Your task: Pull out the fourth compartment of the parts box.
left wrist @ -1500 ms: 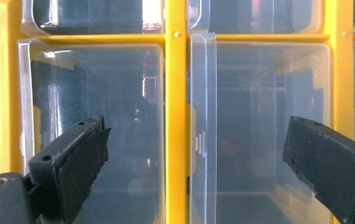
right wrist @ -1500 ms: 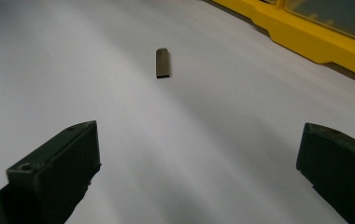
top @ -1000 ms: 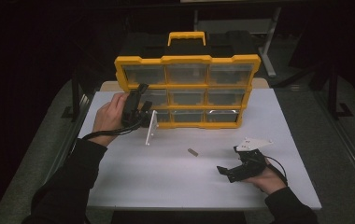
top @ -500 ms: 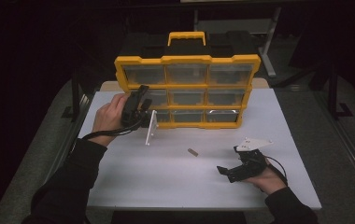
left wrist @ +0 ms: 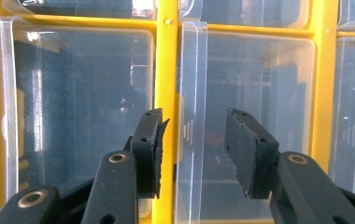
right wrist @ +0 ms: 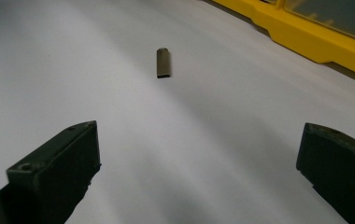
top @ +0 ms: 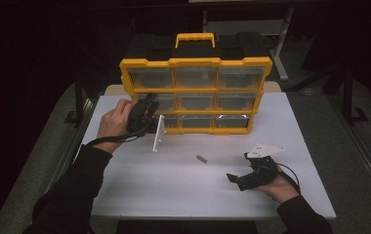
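Closing around a clear drawer's edge (left wrist: 190, 93), left gripper (left wrist: 192, 154) fingers remain apart.

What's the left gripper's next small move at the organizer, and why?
Probably finish closing. The left gripper has just been closing; its jaws straddle the raised clear edge of a drawer in the yellow organizer, with gaps showing at both pads. Clamping gives a hold to pull by.

Your right gripper (right wrist: 199, 172) sits w/ jaws wide apart; small dark metal bar (right wrist: 163, 63) ahead on white tabletop (right wrist: 73, 56) (untouched).
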